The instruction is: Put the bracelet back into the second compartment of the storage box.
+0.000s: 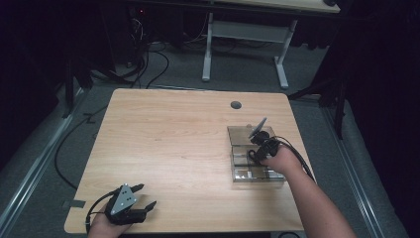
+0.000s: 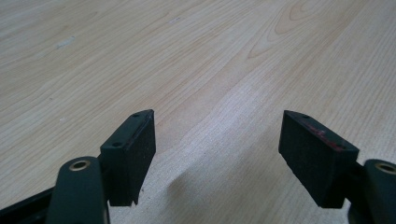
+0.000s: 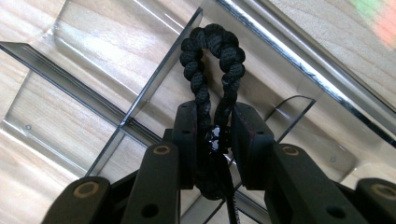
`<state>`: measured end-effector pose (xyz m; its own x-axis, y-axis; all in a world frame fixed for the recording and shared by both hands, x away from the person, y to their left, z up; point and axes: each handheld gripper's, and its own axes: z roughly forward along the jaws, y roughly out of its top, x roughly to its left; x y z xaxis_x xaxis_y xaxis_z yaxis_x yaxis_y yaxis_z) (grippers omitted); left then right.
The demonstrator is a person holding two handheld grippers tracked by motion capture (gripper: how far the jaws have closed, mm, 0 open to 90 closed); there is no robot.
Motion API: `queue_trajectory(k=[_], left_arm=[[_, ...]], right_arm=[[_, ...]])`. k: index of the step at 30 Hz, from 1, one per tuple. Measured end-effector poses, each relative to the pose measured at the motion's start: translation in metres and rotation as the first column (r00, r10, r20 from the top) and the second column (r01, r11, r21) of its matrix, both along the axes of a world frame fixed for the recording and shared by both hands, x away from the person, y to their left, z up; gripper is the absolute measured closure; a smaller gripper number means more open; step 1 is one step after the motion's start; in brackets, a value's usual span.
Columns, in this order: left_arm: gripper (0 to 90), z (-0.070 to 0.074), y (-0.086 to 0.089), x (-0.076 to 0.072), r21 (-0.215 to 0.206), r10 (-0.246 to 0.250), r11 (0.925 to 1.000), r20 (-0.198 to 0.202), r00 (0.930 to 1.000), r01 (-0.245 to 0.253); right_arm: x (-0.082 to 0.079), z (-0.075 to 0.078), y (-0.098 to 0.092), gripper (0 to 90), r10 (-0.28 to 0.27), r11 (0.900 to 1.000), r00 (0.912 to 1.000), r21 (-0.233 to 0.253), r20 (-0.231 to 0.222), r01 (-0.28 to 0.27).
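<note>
- High view: wooden table (image 1: 168, 148), clear acrylic organizer tray (image 1: 241, 133) at right half, split into compartments.
- Right gripper (image 1: 253, 152) over tray's middle section, right hand (image 1: 278, 161) behind it, forearm in from bottom right. Dark bit under gripper, too small to ID here.
- Left gripper (image 1: 146, 196) at near-left corner of table, well apart from tray. Jaws spread wide, nothing btwn. Grey three-cornered plate (image 1: 123, 198) on top, cable (image 1: 93, 207) trailing off near edge.
- Round grommet hole (image 1: 236, 104) in tabletop near far edge, beyond tray.
- Left gripper view: left gripper (image 2: 217, 144) wide open, empty; bare wood grain ahead and btwn pads (image 2: 140, 144). Low over table, shadow below.
- Right gripper view: right gripper (image 3: 215, 133) closed down on black braided cord loop (image 3: 212, 51). Both strands pinched btwn pads (image 3: 250, 140), loop end standing up past jaw tips, glossy bead-like bit at pinch point.
- Loop sits above tray (image 3: 93, 70), over clear dividers where walls cross; which compartment, can't tell. Wood showing thru tray floor.
</note>
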<state>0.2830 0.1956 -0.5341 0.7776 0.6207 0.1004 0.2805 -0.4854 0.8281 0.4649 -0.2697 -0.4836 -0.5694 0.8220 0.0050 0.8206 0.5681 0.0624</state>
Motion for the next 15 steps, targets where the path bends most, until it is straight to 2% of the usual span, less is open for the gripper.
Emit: queue_trajectory(k=[3,7,10,11,15], left_arm=[[28.0,0.0,0.0,0.0,0.0,0.001,1.0,0.0,1.0,-0.001],[28.0,0.0,0.0,0.0,0.0,0.0,1.0,0.0,1.0,0.0],[27.9,0.0,0.0,0.0,0.0,0.0,1.0,0.0,1.0,0.0],[28.0,0.0,0.0,0.0,0.0,0.0,1.0,0.0,1.0,0.0],[28.0,0.0,0.0,0.0,0.0,0.001,1.0,0.0,1.0,-0.001]], right_arm=[[0.001,0.0,0.001,70.0,0.005,1.0,1.0,-0.007,-0.007,-0.005],[0.002,0.005,0.002,62.3,-0.002,1.0,1.0,0.013,0.004,0.001],[0.002,0.007,0.001,60.9,-0.004,1.0,0.9999,0.022,0.012,0.004],[0.001,0.011,0.001,59.5,-0.029,0.999,0.9995,0.033,0.012,0.029],[0.001,0.019,0.0,58.8,-0.013,0.999,0.9994,0.04,0.033,0.012]])
